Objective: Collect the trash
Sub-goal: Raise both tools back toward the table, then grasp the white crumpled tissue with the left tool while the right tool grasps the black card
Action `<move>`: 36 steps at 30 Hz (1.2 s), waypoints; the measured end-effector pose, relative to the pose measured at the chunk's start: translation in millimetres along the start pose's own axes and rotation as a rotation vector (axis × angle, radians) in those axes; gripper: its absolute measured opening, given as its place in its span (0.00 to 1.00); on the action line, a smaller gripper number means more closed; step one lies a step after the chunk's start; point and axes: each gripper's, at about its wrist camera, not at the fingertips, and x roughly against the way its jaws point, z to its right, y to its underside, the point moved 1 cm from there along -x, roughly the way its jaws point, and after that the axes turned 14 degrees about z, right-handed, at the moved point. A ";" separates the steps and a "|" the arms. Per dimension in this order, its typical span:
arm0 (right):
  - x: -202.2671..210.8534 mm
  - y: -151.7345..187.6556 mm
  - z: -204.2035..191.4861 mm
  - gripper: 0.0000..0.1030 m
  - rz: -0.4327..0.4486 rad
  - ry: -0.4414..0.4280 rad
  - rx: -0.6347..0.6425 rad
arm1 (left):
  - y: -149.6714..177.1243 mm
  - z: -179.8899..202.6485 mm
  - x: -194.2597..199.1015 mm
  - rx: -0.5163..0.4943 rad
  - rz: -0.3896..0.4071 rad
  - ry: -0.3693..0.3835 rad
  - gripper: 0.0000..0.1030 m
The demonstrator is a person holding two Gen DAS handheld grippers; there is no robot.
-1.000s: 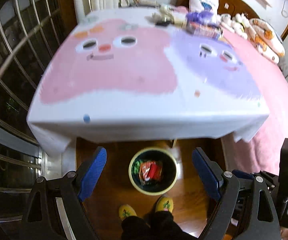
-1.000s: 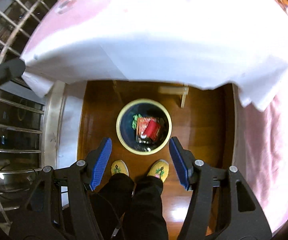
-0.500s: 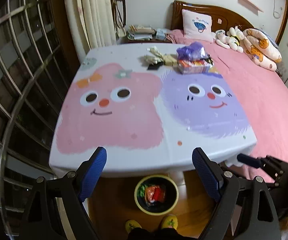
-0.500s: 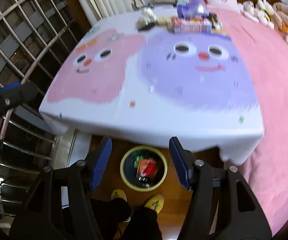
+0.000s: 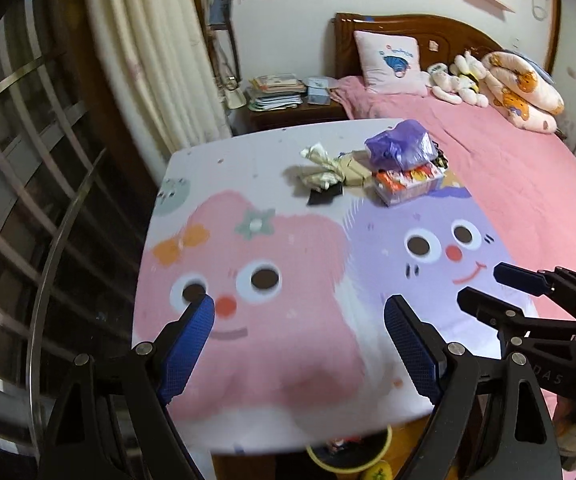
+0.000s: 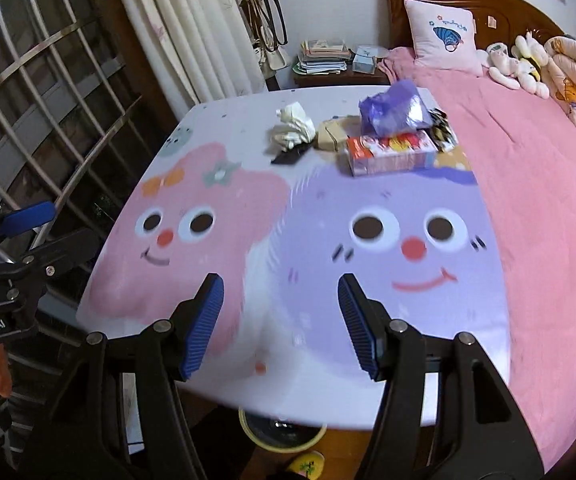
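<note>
Trash lies in a heap at the far end of the table (image 5: 248,368): a crumpled purple bag (image 5: 402,148) on a snack box (image 5: 408,186), crumpled white paper (image 5: 320,168), a tan carton (image 6: 333,136) and a black wrapper (image 5: 324,196). The same purple bag (image 6: 392,109), snack box (image 6: 388,156) and white paper (image 6: 293,128) show in the right wrist view. My left gripper (image 5: 300,320) hangs open over the pink cartoon face, nothing between its fingers. My right gripper (image 6: 280,298) is open and empty above the near part of the table. The yellow-rimmed bin (image 6: 282,434) sits on the floor, mostly hidden under the near edge.
A bed with a pink cover (image 5: 528,184), a pillow and plush toys borders the table on the right. A nightstand with stacked books (image 5: 276,92) and a cream curtain (image 5: 156,60) stand behind. Metal window bars (image 6: 48,92) run along the left. Yellow slippers (image 6: 308,464) peek out below.
Both grippers have risen from over the floor bin to above the table and tipped up, so the bin has slid under the near edge and the trash heap has come into view. Both stayed open.
</note>
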 end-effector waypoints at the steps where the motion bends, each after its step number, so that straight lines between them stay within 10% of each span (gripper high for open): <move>1: -12.2 -7.2 0.6 0.54 0.001 0.008 -0.015 | -11.3 -4.4 -15.5 -0.015 -0.004 0.021 0.86; 17: -269.7 -65.4 32.1 0.35 -0.097 0.125 -0.332 | -115.1 -58.1 -303.1 -0.147 -0.133 0.246 0.86; 36: -344.1 -49.1 67.8 0.14 -0.082 0.094 -0.525 | -132.8 -8.4 -410.3 -0.054 -0.279 0.415 0.86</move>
